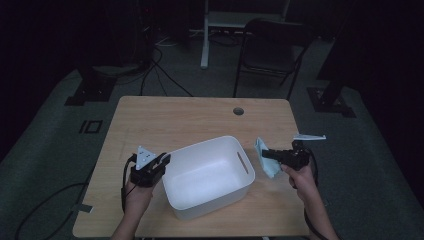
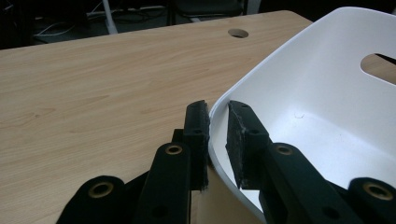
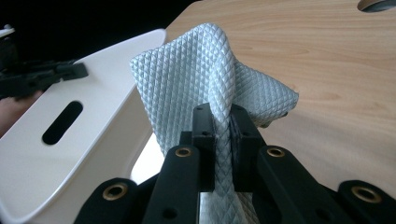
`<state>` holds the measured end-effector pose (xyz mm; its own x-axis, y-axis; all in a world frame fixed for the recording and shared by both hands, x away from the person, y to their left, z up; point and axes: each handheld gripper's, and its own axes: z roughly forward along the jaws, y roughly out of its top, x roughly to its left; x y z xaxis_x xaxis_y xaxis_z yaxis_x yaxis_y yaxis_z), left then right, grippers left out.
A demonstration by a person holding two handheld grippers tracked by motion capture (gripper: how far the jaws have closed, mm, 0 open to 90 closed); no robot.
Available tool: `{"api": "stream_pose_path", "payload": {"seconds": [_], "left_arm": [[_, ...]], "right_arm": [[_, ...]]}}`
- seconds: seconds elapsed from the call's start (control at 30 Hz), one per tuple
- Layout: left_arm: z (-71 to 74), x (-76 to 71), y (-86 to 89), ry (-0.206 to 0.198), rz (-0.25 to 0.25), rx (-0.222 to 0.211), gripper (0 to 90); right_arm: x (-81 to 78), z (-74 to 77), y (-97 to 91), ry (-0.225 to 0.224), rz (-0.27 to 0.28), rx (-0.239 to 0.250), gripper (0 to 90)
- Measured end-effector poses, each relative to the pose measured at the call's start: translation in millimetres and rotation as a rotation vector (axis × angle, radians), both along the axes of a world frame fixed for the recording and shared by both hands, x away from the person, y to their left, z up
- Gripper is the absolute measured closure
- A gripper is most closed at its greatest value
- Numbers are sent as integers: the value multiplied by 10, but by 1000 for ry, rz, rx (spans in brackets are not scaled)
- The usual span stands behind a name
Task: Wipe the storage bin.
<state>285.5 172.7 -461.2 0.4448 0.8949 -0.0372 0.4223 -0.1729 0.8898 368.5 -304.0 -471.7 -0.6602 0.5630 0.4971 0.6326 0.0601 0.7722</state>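
A white plastic tub (image 1: 200,175) with a slot handle stands in the middle of the wooden table (image 1: 175,120). My left gripper (image 1: 165,159) is at its left rim. In the left gripper view the jaws (image 2: 218,126) are shut on the tub's rim (image 2: 317,93), one pad outside the wall and one inside. My right gripper (image 1: 265,153) hovers just right of the tub, shut on a pale blue, diamond-textured cloth (image 1: 269,169). In the right gripper view the cloth (image 3: 201,65) bunches up above the jaws (image 3: 223,126), beside the tub's handle wall (image 3: 93,93). The left gripper (image 3: 42,77) shows beyond it.
A round cable hole (image 1: 238,111) lies in the table's far side. Behind the table stand a dark folding chair (image 1: 272,50) and a desk frame (image 1: 205,35). Cables run over the floor at the left. The table's right edge is close to my right hand.
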Motion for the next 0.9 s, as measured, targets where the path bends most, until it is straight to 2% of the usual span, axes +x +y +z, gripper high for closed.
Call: {"api": "stream_pose_path", "payload": {"seconds": [0.13,0.17,0.27,0.4,0.53,0.6,0.67,0.77,0.8,0.9], "left_arm": [[0,-1,-2,-1,2,1,781],[0,-2,-3,-1,3,0,781],[-2,-2,0,-2,1,-1,781],[0,-3,-4,-1,4,0,781],[-5,-10,-10,-5,11,-2,781],[-5,-16,-17,-7,17,0,782],[-3,-18,-27,-7,26,4,783],[0,-20,-34,-12,28,17,782],[-1,-22,-35,-12,30,15,782],[1,-23,-35,-10,31,19,782]], "right_arm": [[-136,11,-12,-1,25,6,830],[-243,2,14,3,48,15,829],[-375,-42,64,7,83,-1,829],[-461,-134,141,28,124,-7,829],[-441,-230,288,53,168,-21,828],[-408,-269,341,57,165,-38,828],[-369,-314,355,70,166,-28,830],[-293,-429,394,108,160,-49,830],[-259,-485,430,125,158,-84,830],[-198,-576,478,148,155,-121,830]]}}
